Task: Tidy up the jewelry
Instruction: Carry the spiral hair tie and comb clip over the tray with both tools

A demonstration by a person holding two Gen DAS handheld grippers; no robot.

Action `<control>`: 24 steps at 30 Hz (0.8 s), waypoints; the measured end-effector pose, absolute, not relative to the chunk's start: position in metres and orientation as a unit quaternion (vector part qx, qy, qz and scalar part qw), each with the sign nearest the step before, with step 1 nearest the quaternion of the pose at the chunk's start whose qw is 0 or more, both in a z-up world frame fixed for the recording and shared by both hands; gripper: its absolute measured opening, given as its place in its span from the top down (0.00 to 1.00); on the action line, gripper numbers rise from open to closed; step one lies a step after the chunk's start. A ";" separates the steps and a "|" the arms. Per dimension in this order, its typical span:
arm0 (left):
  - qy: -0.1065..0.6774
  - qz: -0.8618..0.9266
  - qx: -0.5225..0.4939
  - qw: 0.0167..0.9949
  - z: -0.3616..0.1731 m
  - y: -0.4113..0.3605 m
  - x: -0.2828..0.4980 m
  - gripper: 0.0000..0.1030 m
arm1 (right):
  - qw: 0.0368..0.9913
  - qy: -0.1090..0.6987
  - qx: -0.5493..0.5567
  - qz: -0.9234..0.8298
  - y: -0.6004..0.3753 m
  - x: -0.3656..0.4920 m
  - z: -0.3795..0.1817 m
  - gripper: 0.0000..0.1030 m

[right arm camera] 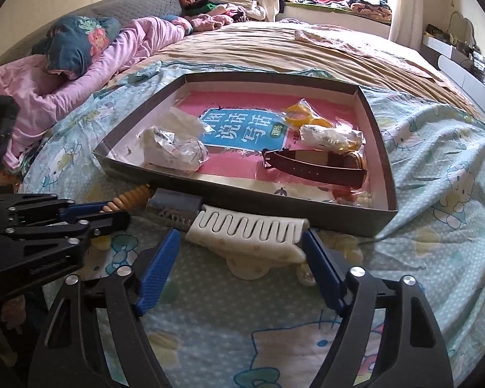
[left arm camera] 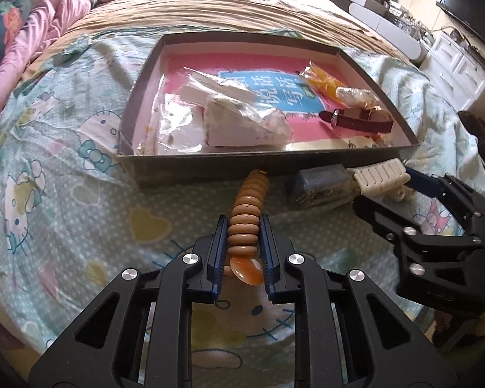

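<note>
My left gripper [left arm camera: 242, 236] is shut on a string of orange-brown disc beads [left arm camera: 247, 207] that lies on the cartoon-print bed sheet and reaches toward the grey tray's front wall [left arm camera: 210, 165]. The right wrist view shows that gripper [right arm camera: 113, 215] at the left with the beads [right arm camera: 129, 199] poking out. My right gripper [right arm camera: 241, 236] straddles a white hair claw clip [right arm camera: 249, 229] lying in front of the tray [right arm camera: 274, 203]; its pads flank the clip's ends without visibly squeezing. A brown-strap watch [right arm camera: 317, 165] lies inside the tray.
The tray also holds a pink book [left arm camera: 190, 64], clear bags of white items [left arm camera: 242, 123] and an orange-yellow bag [left arm camera: 320, 79]. A small grey box of metal bits [left arm camera: 320, 181] sits between beads and clip. Pink bedding [right arm camera: 80, 80] is piled at the far left.
</note>
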State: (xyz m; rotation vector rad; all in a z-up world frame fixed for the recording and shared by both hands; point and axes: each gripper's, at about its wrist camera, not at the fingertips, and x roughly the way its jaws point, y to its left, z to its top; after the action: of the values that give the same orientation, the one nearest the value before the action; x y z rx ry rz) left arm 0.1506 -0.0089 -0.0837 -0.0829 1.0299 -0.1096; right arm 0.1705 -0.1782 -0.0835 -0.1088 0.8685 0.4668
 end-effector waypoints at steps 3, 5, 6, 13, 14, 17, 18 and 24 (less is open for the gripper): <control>0.486 -0.051 -0.045 0.871 -0.079 -0.006 0.149 0.88 | 0.883 0.412 -0.061 0.216 -0.175 0.173 -0.087 0.29; 0.482 -0.051 -0.048 0.873 -0.077 -0.004 0.148 0.88 | 0.886 0.406 -0.063 0.216 -0.175 0.172 -0.088 0.29; 0.479 -0.051 -0.050 0.875 -0.075 -0.003 0.147 0.88 | 0.886 0.404 -0.061 0.217 -0.176 0.172 -0.087 0.29; 0.452 -0.051 -0.051 0.889 -0.053 0.000 0.143 0.88 | 0.890 0.392 -0.037 0.231 -0.191 0.161 -0.068 0.29; 0.447 -0.051 -0.052 0.891 -0.050 0.001 0.142 0.88 | 0.890 0.389 -0.033 0.235 -0.194 0.159 -0.063 0.29; 0.433 -0.043 -0.050 0.899 -0.041 0.003 0.140 0.89 | 0.893 0.380 -0.032 0.241 -0.199 0.152 -0.052 0.29; 0.430 -0.042 -0.051 0.900 -0.038 0.004 0.140 0.89 | 0.893 0.377 -0.030 0.242 -0.201 0.150 -0.047 0.29; 0.418 -0.043 -0.063 0.905 -0.026 0.008 0.144 0.89 | 0.902 0.358 -0.023 0.241 -0.208 0.147 -0.028 0.29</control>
State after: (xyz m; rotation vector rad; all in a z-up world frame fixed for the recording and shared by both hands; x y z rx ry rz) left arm 0.1437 0.0081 -0.0261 -0.1301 0.8627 -0.0896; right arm 0.1471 -0.2078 -0.0283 -0.0482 0.7412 0.4991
